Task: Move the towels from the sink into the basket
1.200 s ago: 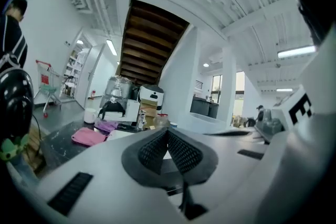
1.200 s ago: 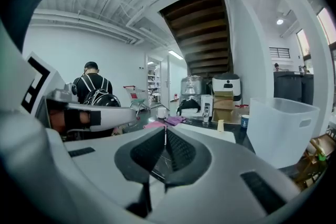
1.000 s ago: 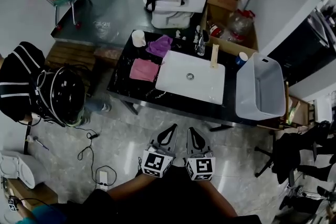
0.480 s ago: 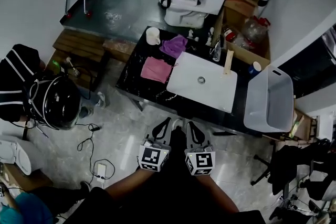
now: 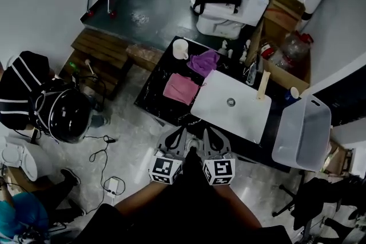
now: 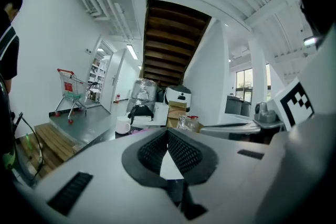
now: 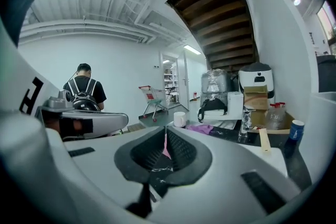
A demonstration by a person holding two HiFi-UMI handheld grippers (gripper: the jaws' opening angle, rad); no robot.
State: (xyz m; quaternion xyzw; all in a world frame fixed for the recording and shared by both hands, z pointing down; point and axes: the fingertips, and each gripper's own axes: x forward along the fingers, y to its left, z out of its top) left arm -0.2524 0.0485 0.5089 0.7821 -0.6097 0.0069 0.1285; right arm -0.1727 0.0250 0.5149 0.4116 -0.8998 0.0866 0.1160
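Pink towel (image 5: 181,88) and purple towel (image 5: 205,62) are lying left of the sink (image 5: 246,123) while I'm holding left gripper (image 5: 180,134) and right gripper (image 5: 209,135) pinched together, empty, risking shoving cloth instead of grabbing.

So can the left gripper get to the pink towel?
Probably, after reaching forward: the pink towel lies uncovered on the counter beside the sink, nothing between it and the left gripper, whose jaws are shut.
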